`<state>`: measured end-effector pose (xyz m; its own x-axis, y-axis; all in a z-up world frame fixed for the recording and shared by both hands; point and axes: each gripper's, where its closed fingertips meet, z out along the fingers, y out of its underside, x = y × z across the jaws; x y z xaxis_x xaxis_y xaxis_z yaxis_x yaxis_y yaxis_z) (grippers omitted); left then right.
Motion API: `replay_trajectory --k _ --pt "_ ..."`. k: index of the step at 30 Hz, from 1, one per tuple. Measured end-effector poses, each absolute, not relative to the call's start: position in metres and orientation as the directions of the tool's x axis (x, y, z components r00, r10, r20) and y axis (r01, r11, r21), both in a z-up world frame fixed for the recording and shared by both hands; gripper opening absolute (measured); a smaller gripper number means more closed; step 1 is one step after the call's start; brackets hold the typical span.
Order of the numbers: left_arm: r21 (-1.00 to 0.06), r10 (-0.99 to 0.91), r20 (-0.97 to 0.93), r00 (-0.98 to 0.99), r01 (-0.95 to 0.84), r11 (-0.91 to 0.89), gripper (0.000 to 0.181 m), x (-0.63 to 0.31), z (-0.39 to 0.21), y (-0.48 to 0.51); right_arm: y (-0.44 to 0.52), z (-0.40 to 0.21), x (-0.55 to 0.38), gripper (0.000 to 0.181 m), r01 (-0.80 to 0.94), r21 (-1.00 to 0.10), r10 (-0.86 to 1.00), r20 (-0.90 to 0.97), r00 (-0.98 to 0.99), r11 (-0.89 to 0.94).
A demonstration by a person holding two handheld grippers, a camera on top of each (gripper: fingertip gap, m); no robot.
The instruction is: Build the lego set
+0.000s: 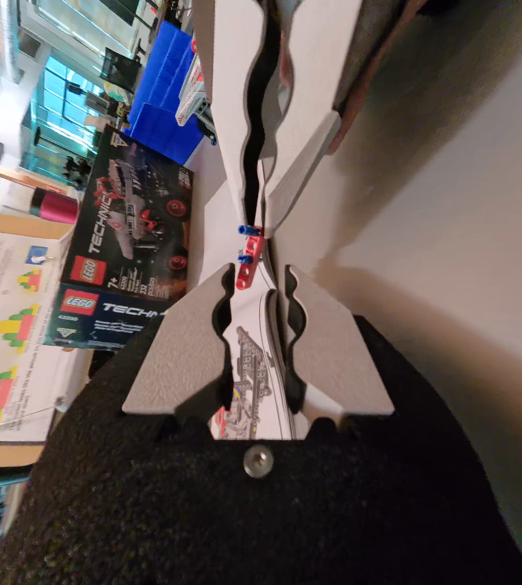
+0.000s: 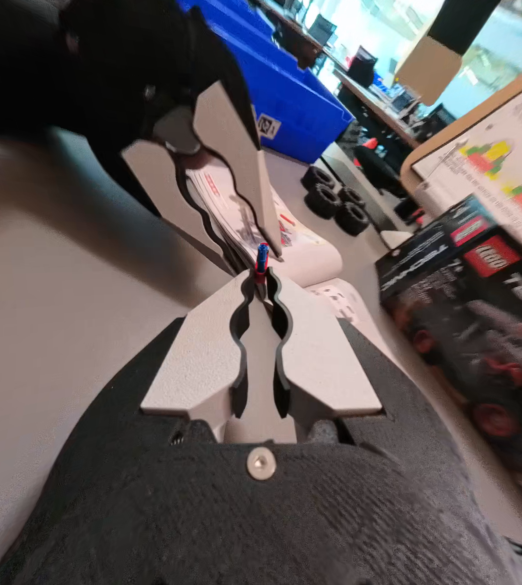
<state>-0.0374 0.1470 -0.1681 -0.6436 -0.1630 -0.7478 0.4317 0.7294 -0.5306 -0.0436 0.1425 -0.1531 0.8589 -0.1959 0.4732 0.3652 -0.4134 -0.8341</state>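
Observation:
A short red beam [image 1: 249, 266] carries two blue pins [image 1: 244, 259] that stick out sideways. My right gripper [image 2: 259, 274] is shut on one end of the beam [image 2: 259, 273], and a blue pin [image 2: 262, 253] shows just past its fingertips. In the left wrist view the right gripper [image 1: 257, 229] reaches in from the top. My left gripper [image 1: 258, 269] is open, its jaws standing on either side of the beam's free end without closing on it. In the right wrist view the left gripper [image 2: 256, 262] comes in from the upper left.
An open instruction booklet [image 1: 253, 380] lies on the white table under the grippers. The dark set box [image 2: 475, 300] stands beside them. Black tyres [image 2: 335, 202] lie farther back, by a blue bin [image 2: 285, 95]. A part-built grey model [image 1: 193, 91] rests near that bin.

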Motion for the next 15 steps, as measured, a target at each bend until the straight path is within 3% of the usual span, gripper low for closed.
replay_trajectory --k 1,5,10,13,15 --pt "-0.548 -0.173 -0.734 -0.656 0.423 0.722 0.031 -0.038 -0.167 0.148 0.143 -0.154 -0.043 0.006 0.412 -0.790 -0.199 0.541 0.817 -0.454" --pt "-0.690 -0.217 -0.594 -0.775 0.353 0.632 0.045 -0.046 -0.163 0.149 0.141 -0.144 -0.047 0.006 0.516 -0.709 -0.238 0.672 0.701 -0.481" --pt "-0.906 -0.240 -0.197 -0.951 0.083 0.415 0.059 -0.062 -0.155 0.145 0.117 -0.119 -0.041 0.006 0.619 -0.571 -0.336 0.820 0.463 -0.540" --pt "-0.951 -0.117 0.105 -0.988 -0.134 0.279 0.071 -0.084 -0.147 0.130 0.099 -0.113 -0.048 0.006 0.682 -0.383 -0.265 0.924 0.276 -0.623" --pt "-0.940 -0.043 0.198 -0.979 -0.202 0.277 0.075 -0.095 -0.146 0.121 0.087 -0.119 -0.058 0.005 0.711 -0.233 -0.168 0.972 0.162 -0.663"
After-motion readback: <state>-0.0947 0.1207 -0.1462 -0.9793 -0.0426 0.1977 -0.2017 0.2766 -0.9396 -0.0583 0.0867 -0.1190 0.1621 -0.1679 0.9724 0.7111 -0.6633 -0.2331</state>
